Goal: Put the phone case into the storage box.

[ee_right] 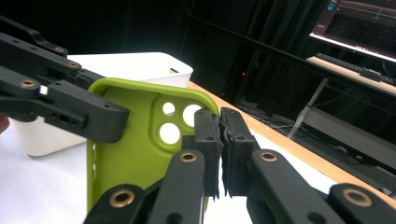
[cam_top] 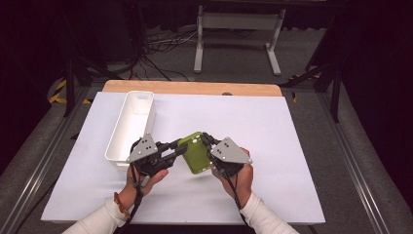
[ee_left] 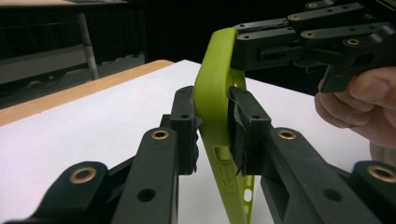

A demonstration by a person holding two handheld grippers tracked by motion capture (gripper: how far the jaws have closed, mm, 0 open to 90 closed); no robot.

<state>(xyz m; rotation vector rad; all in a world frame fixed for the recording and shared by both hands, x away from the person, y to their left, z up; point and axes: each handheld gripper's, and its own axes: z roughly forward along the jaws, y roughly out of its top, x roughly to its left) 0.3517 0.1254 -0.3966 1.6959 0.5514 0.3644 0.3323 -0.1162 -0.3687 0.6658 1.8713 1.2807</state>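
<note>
A lime-green phone case (cam_top: 195,153) hangs above the white table, held between both grippers. My left gripper (cam_top: 181,147) comes in from the left and is shut on the case's long side wall (ee_left: 212,93), one pad on each face of the rim. My right gripper (cam_top: 210,144) is shut on the opposite rim, at the corner beside the three camera holes (ee_right: 169,133). In the right gripper view the case's inside (ee_right: 135,140) faces the camera, and the left gripper's jaws (ee_right: 112,121) clamp its far edge. A hand holds each gripper from below.
A long white bin (cam_top: 131,124) stands on the table's left side, just behind the left gripper. The white table top (cam_top: 272,126) has bare room to the right and in front. A wooden strip (cam_top: 195,87) runs along the far edge, with dark floor and cables beyond.
</note>
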